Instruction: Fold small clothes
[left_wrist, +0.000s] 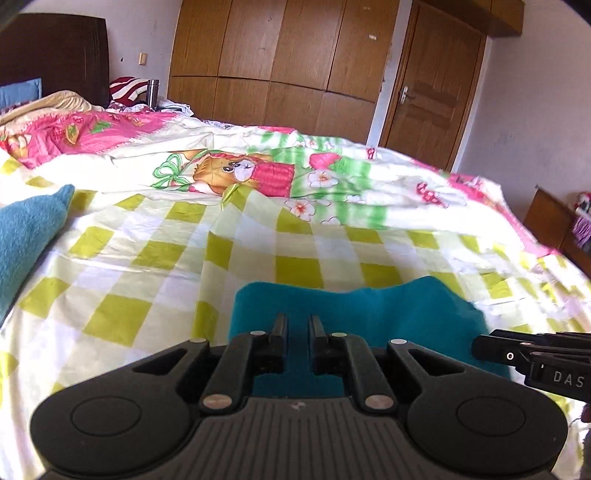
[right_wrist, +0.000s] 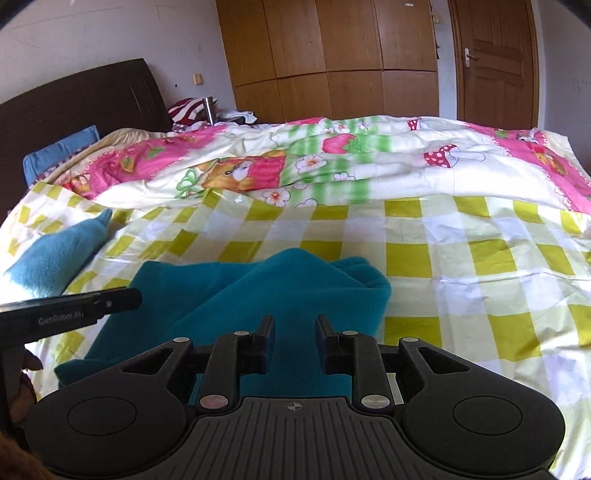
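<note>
Right wrist view: teal fleece garment (right_wrist: 258, 295) on the checked bedsheet (right_wrist: 461, 258), bunched and half doubled over, so folding barely underway. Left hand-held gripper (left_wrist: 298, 325) nearly closed, right hand-held gripper (right_wrist: 294, 326) slightly apart, both over fleece. Can't tell if either pinches cloth; near hem hidden. Lighter blue cloth (right_wrist: 59, 258) still waiting.

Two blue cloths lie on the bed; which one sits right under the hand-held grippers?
The darker teal cloth, directly ahead of both grippers. The paler blue cloth lies apart, off to the left.

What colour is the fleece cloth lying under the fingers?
Deep teal, plain with no pattern: the soft fleece cloth shows best in the right wrist view.
</note>
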